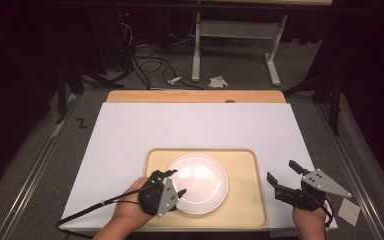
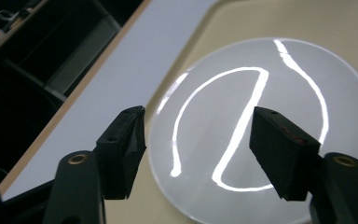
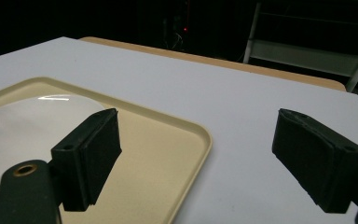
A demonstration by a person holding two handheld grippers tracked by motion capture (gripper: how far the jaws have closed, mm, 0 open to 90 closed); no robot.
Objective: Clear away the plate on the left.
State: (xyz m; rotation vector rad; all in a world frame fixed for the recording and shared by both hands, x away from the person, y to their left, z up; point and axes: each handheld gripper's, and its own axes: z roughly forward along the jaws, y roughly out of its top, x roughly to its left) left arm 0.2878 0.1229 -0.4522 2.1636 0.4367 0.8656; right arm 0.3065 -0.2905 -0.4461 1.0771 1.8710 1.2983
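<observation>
With the white plate (image 1: pixel 198 183) set on the tray (image 1: pixel 245 200), left gripper (image 1: pixel 176 183) fingers (image 2: pixel 121 149) are released above it; right gripper (image 1: pixel 284 175) is held spread, empty; withdrawal is judged next.

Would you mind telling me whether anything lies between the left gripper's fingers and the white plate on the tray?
Nothing visible does. The left gripper hangs over the near-left rim of the white plate, its fingers apart with only bare plate between them. The plate lies alone on the beige tray.

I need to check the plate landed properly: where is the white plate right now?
In the high view the white plate lies in the beige tray, left of the tray's middle, with the open left hand-held gripper at its left edge.
</observation>
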